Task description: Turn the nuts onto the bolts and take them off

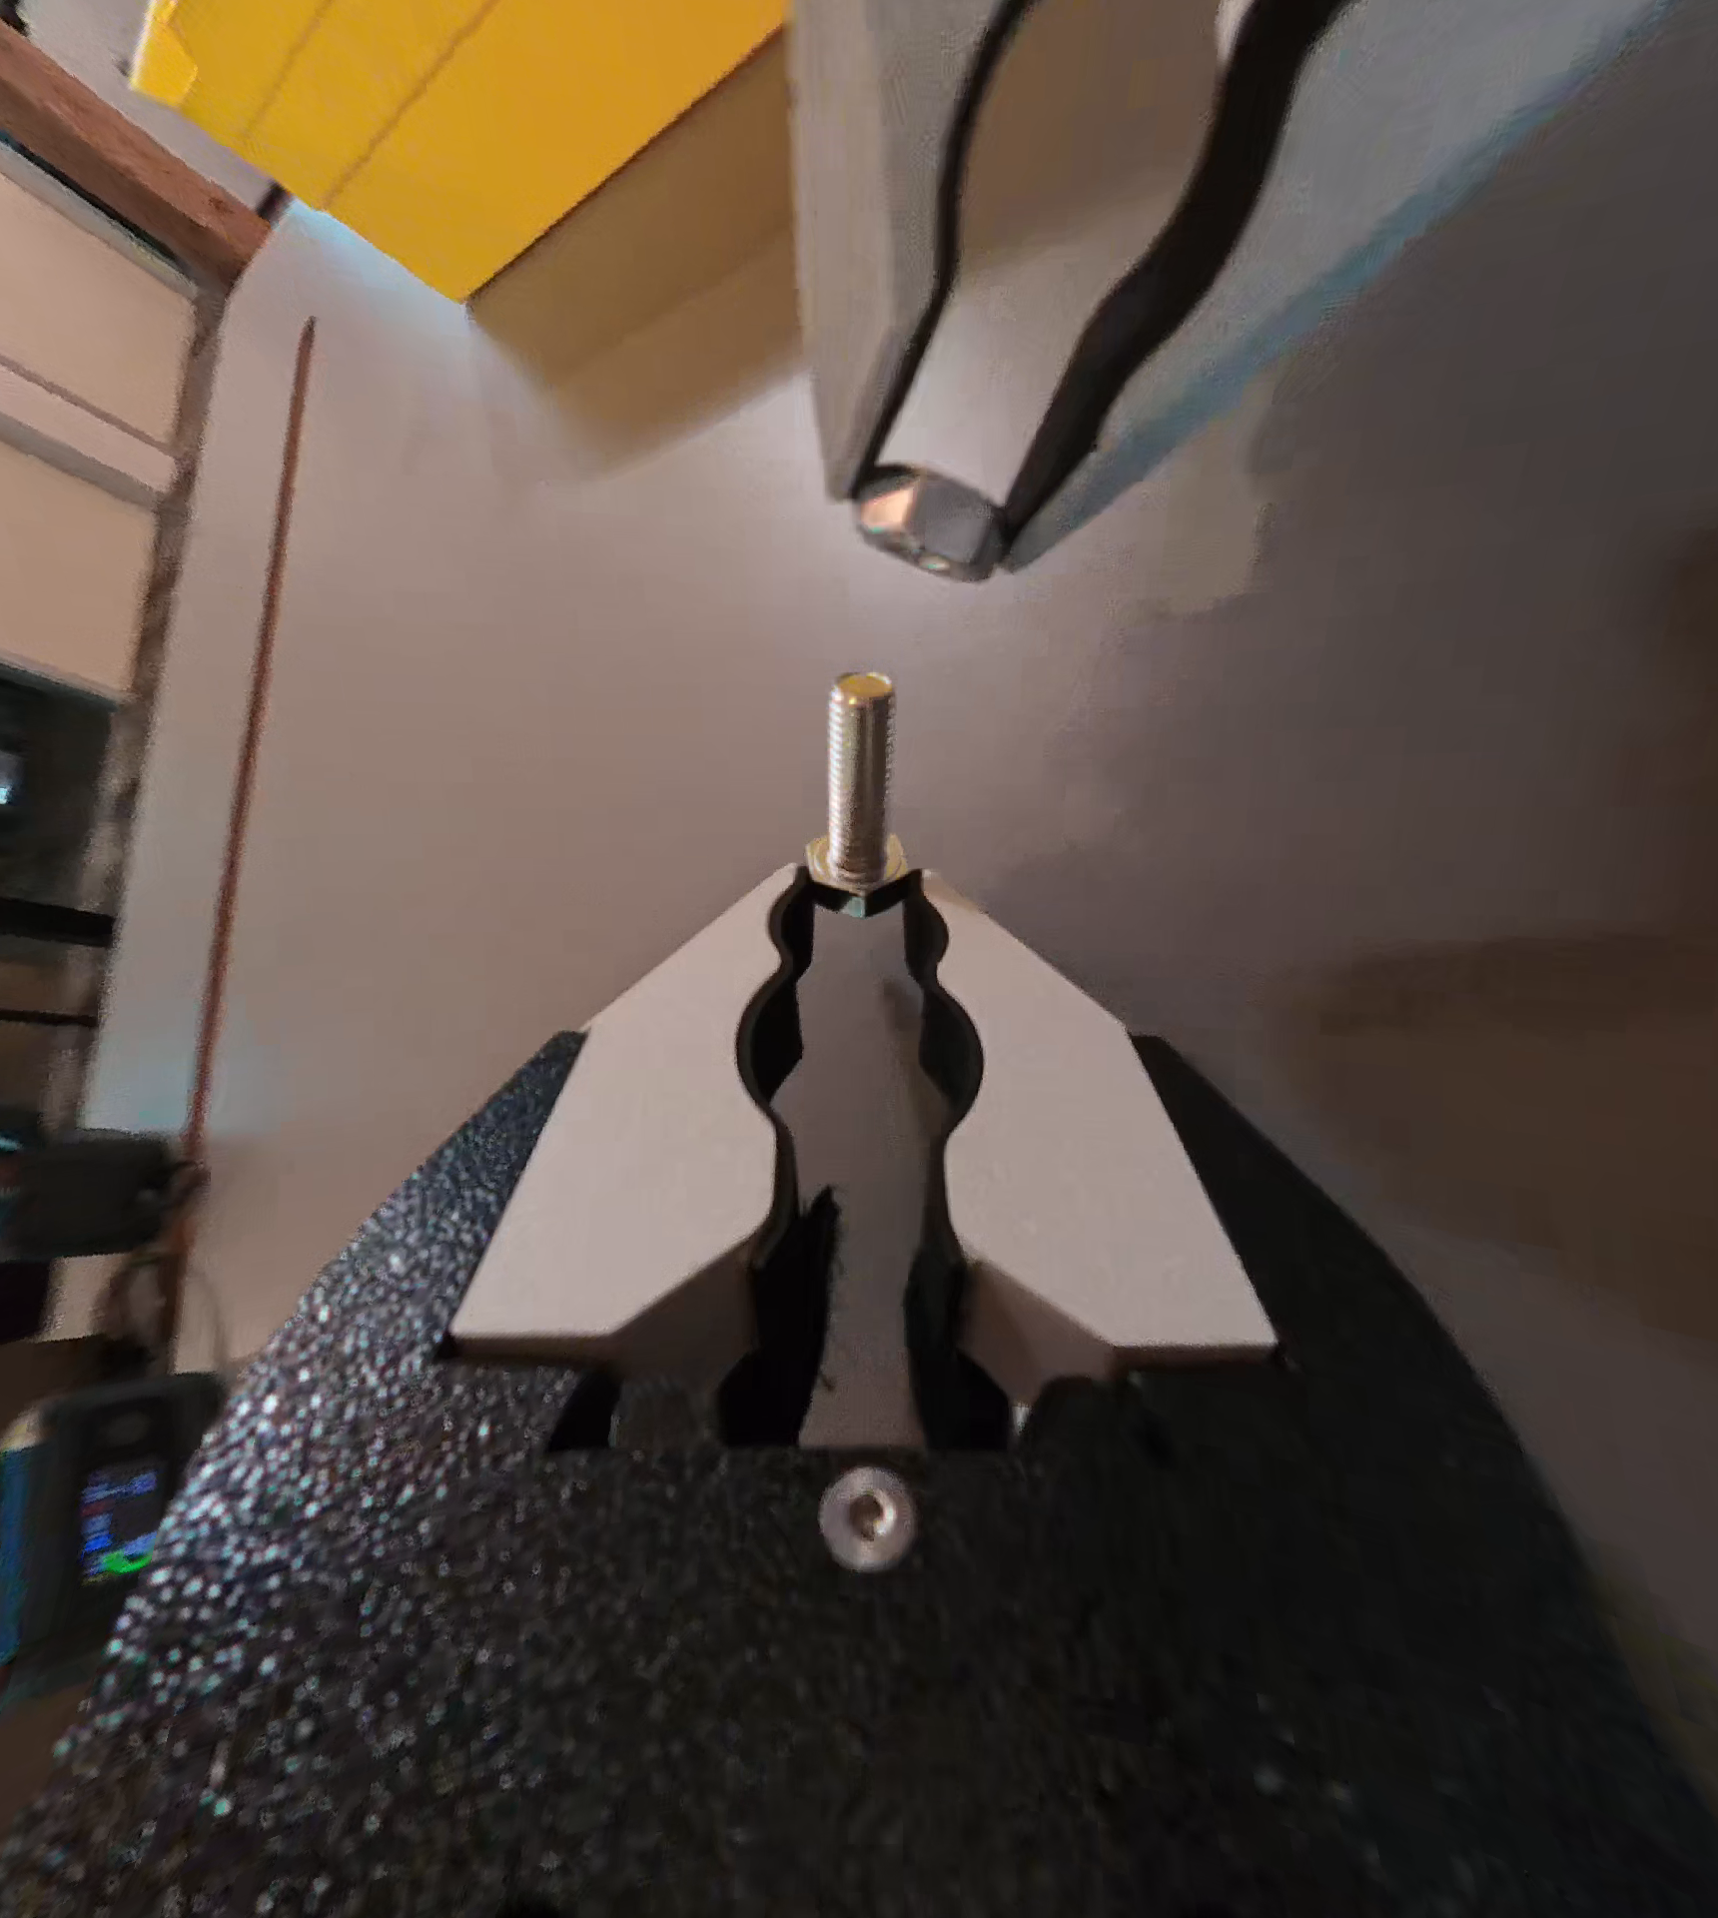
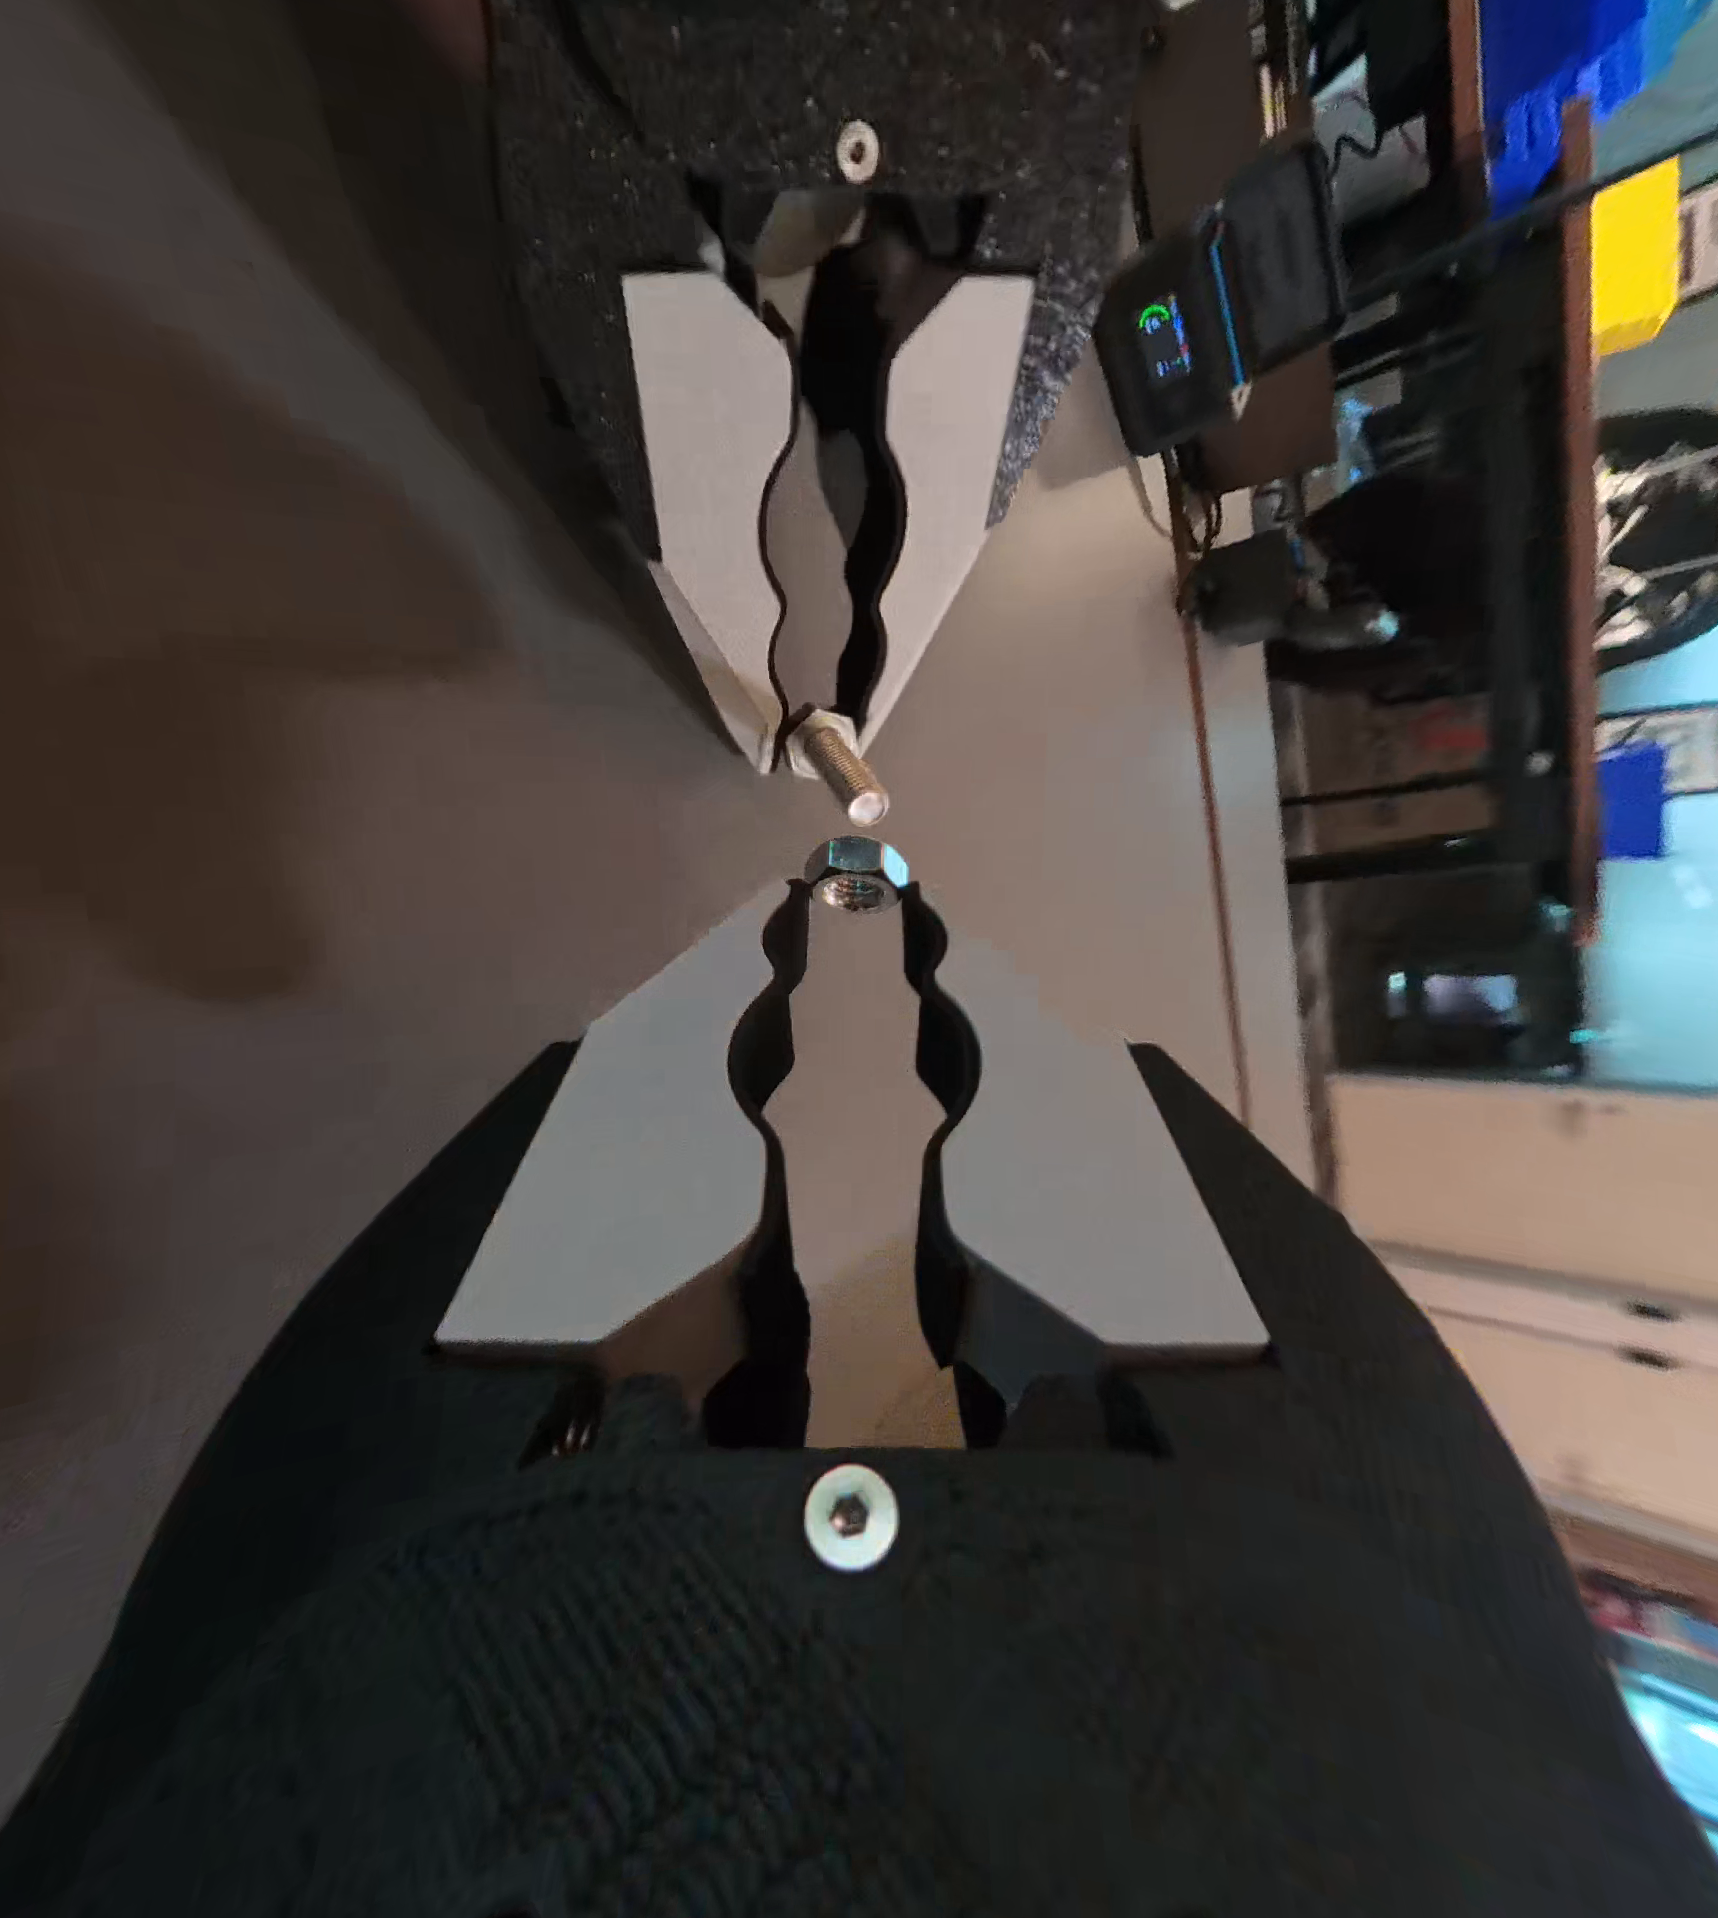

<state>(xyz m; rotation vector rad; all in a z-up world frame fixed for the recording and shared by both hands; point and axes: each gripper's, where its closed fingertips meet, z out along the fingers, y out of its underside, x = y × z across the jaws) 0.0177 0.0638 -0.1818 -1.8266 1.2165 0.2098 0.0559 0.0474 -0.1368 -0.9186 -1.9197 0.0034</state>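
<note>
Between my two claws only a small gap remains: my left claw (image 1: pixel 853 882) pinches the bolt (image 1: pixel 860 768) by its head, leaving the thread free. My right claw (image 2: pixel 855 882) grips the hex nut (image 2: pixel 855 877) by its flats, bore facing the bolt tip, not yet touching.

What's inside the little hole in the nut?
Nothing yet. In the right wrist view the nut, pinched in the right tongs, shows an empty hole with shiny threads. The bolt, held by the left tongs, points at it with a small gap.

Wrist cams face each other, close; both share bolt (image 1: pixel 860 773), nut (image 2: pixel 855 877), opposing claw.
</note>
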